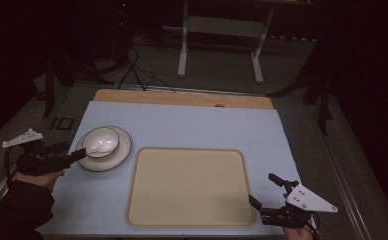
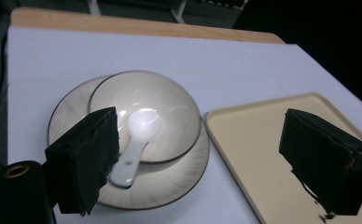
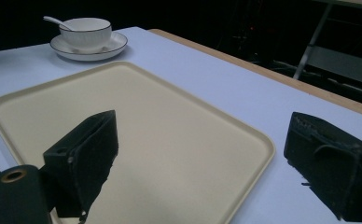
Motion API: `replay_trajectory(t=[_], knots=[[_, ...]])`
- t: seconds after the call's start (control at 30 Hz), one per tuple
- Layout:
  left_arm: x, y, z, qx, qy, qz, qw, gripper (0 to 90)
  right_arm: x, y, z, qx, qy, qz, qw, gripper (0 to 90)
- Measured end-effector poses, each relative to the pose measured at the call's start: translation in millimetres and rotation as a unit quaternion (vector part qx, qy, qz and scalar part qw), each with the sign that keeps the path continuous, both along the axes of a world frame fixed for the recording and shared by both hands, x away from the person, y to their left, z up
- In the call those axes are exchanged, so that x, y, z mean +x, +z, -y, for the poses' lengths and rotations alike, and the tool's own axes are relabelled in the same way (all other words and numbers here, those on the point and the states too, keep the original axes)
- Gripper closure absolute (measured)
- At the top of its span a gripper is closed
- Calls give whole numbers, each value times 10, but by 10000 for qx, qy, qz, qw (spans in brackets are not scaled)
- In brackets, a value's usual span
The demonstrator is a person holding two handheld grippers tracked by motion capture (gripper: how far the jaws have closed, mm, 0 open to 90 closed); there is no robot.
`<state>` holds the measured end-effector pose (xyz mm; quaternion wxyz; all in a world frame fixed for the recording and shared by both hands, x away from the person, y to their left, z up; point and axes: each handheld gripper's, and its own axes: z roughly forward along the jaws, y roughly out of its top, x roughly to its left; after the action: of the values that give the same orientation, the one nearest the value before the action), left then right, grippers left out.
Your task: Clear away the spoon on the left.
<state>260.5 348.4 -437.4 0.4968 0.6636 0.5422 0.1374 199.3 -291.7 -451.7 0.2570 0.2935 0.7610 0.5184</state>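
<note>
Nearing spoon (image 2: 137,144), left gripper (image 2: 207,163) agape

My left claw (image 1: 77,155) reaches level toward the plate (image 1: 123,150) from its left, jaws apart with nothing between them. My right claw (image 1: 263,192) rests low, well to the plate's right, jaws spread wide, gripping nothing.

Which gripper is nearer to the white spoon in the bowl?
Left. The left gripper is right beside the white spoon at the bowl's edge, jaws open; the right gripper is far across the tray.
</note>
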Motion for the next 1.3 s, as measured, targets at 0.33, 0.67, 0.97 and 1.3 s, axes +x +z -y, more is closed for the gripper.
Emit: replay_trajectory(t=[0.33, 0.67, 0.97, 1.3], knots=[[104, -239, -192, -668, 479, -830, 9932, 164, 2, -5, -8, -13, 38, -18, 10000, 100], [135, -453, -283, -1251, 1003, -1434, 9766, 328, -2, -8, -16, 12, 148, -41, 9999, 101], [169, -567, -299, -1518, 999, -1729, 9680, 445, -5, -5, -25, 9, 189, -31, 9998, 101], [257, -636, -292, -1704, 833, -1842, 9644, 601, -9, -8, -31, -7, 235, -28, 9997, 101]])
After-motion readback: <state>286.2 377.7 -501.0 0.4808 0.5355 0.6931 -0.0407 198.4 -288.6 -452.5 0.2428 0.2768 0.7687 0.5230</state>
